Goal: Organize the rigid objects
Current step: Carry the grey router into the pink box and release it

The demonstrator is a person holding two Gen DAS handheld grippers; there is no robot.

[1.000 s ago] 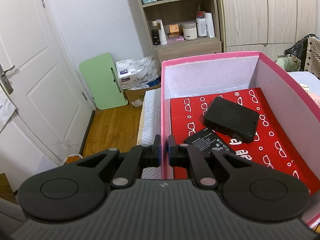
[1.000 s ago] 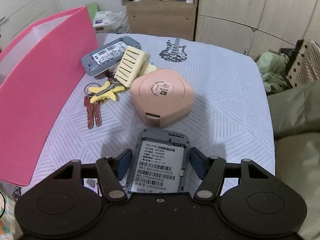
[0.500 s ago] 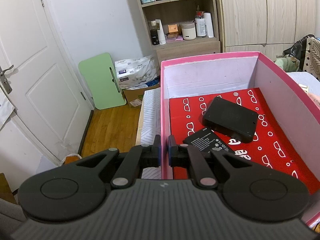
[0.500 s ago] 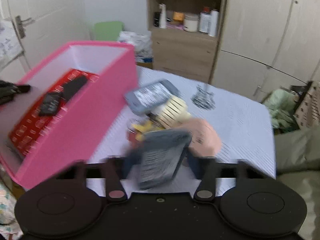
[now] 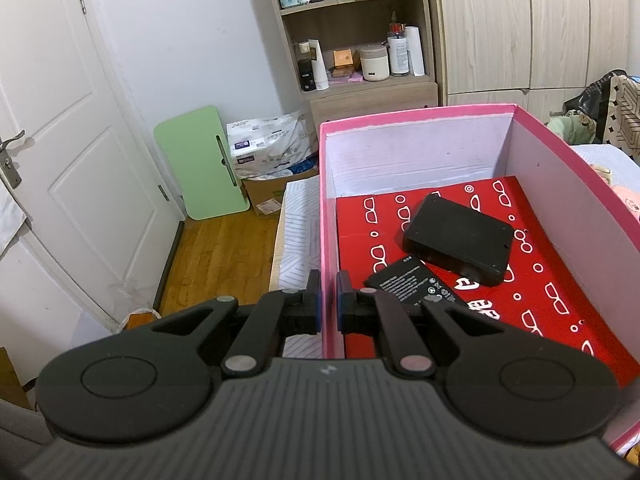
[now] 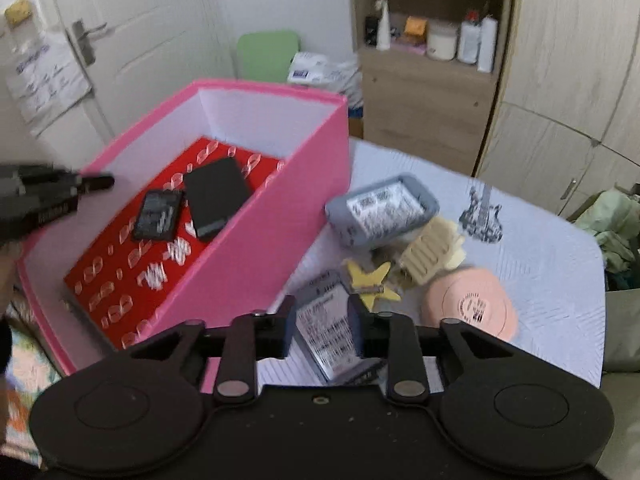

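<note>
Right tool [image 6: 322, 330] tilted down, gripping router [image 6: 330, 336]

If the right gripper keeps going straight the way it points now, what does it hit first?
Probably the yellow star keyring on the table, just beyond the grey device held in the right gripper; the pink box sits to the left of that line. Blur leaves depth unclear.

My right gripper [image 6: 322, 330] has lifted the grey labelled router [image 6: 332, 332] (now tilted) off the counter [image 6: 540, 280] toward the pink cardboard box [image 6: 260, 240].
</note>
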